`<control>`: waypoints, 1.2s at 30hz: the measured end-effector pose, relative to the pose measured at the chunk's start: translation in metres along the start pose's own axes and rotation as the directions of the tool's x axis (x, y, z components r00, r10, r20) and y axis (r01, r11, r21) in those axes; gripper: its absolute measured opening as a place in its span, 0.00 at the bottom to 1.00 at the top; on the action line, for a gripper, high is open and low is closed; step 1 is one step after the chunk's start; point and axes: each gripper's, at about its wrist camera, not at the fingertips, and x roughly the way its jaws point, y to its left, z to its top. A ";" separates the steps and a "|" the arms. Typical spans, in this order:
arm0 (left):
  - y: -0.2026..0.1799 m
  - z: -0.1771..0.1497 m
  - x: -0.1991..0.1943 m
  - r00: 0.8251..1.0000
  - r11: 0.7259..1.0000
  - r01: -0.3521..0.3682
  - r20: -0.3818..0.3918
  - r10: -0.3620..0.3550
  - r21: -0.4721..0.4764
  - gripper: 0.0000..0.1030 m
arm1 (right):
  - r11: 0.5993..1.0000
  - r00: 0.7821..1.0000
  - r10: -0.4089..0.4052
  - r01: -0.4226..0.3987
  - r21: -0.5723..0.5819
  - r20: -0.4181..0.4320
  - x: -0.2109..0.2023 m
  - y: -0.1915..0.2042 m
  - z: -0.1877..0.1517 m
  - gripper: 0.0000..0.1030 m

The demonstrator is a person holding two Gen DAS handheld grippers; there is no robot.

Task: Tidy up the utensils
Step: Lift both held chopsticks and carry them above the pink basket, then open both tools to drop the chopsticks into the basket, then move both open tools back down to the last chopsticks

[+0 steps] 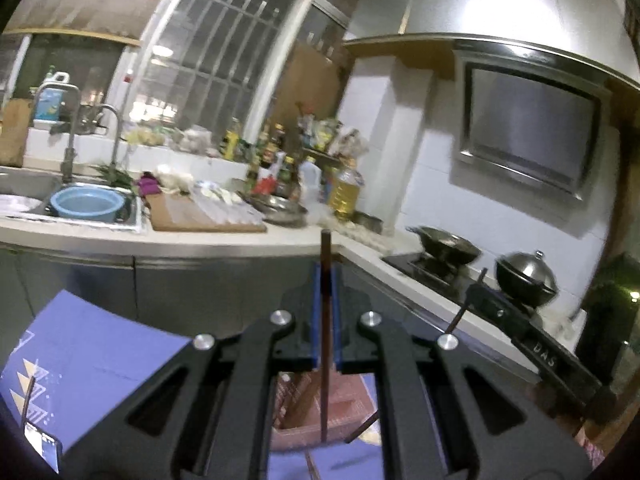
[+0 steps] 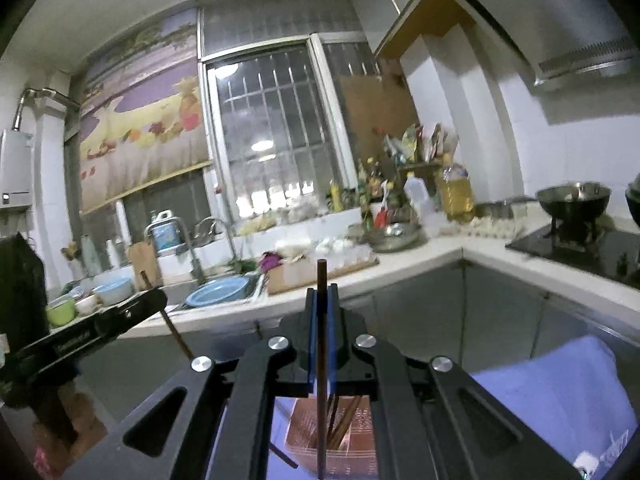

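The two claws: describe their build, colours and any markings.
Both the left claw and the right claw are matte black, with slotted link arms joined by round silver bolts. Each has two flat fingers lined with blue pads. White lettering runs along the side of each body, too blurred to read. No cables or sleeves show.

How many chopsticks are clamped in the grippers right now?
2. One chopstick stands upright between the shut blue pads of the left gripper; the other chopstick likewise in the right gripper. More lie in the reddish holder below, partly hidden.

Sink (image 1: 24, 204) left of the cutting board (image 1: 200, 216) — stove (image 1: 432, 268) right (pots on it).
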 end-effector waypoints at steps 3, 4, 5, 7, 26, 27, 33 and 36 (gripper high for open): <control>0.005 0.000 0.025 0.999 0.999 -0.045 -0.012 0.045 -0.006 0.04 | 1.000 1.000 -0.016 0.016 -0.013 -0.012 0.027 -0.001 -0.001 0.05; 0.008 -0.001 0.033 0.998 0.998 -0.054 -0.022 0.054 -0.009 0.04 | 1.000 1.000 -0.019 0.019 -0.017 -0.018 0.037 -0.002 -0.002 0.05; 0.010 -0.002 0.040 0.998 0.998 -0.060 -0.032 0.060 -0.011 0.04 | 1.000 1.000 -0.022 0.022 -0.020 -0.022 0.043 -0.002 -0.004 0.05; 0.014 -0.008 0.053 0.996 0.997 -0.071 -0.053 0.070 -0.009 0.04 | 1.000 0.999 -0.022 0.021 -0.019 -0.036 0.056 -0.004 -0.010 0.05; 0.019 -0.083 0.114 0.923 0.994 -0.098 -0.368 0.109 0.047 0.07 | 0.996 0.945 0.007 0.022 0.088 -0.327 0.097 -0.022 -0.082 0.12; 0.021 -0.085 0.110 0.923 0.994 -0.103 -0.368 0.111 0.041 0.08 | 0.995 0.947 0.009 0.024 0.097 -0.320 0.093 -0.023 -0.082 0.17; 0.022 -0.089 0.072 0.937 0.989 -0.138 -0.317 0.146 0.048 0.17 | 0.987 0.961 0.033 0.012 0.161 -0.274 0.053 -0.027 -0.085 0.34; 0.019 -0.093 0.049 0.946 0.986 -0.155 -0.279 0.168 0.068 0.22 | 0.985 0.961 0.038 0.010 0.172 -0.273 0.032 -0.026 -0.097 0.35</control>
